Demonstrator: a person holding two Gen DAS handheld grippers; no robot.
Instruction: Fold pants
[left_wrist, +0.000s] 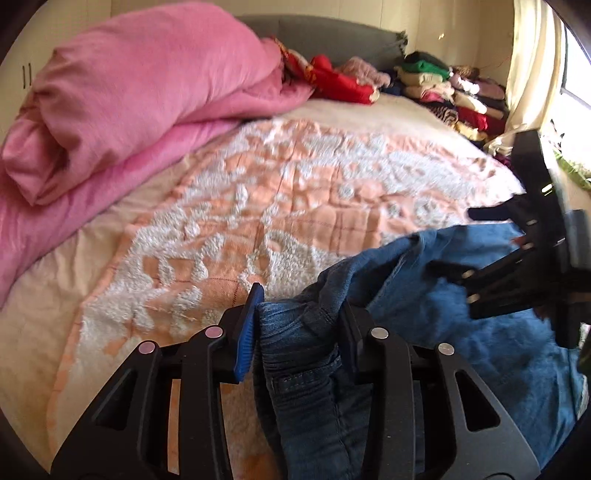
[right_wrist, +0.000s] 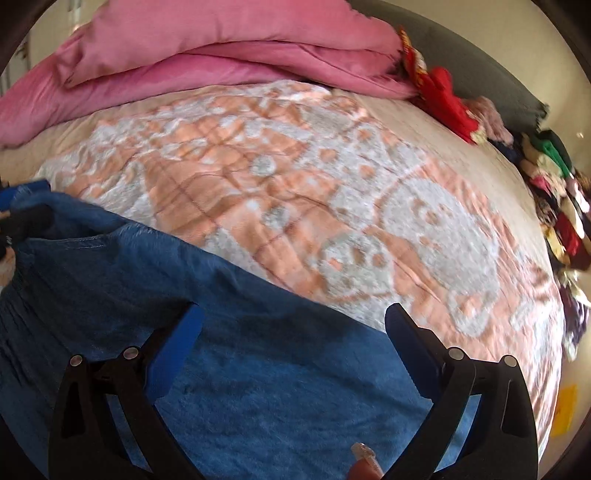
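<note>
My left gripper (left_wrist: 299, 325) clenched the jeans' (left_wrist: 306, 373) bunched waistband at the bed's (left_wrist: 221, 206) near edge; my right gripper (right_wrist: 291, 332) hung released above them. One-sided tension might have skewed my fold.

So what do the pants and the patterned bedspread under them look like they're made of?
The pants look like blue denim: twill texture, contrast stitching and faded patches. The left gripper is shut on them. The bedspread looks like quilted fabric with raised, fluffy white tufting on a peach ground, probably chenille or fleece; blur leaves that open.
</note>
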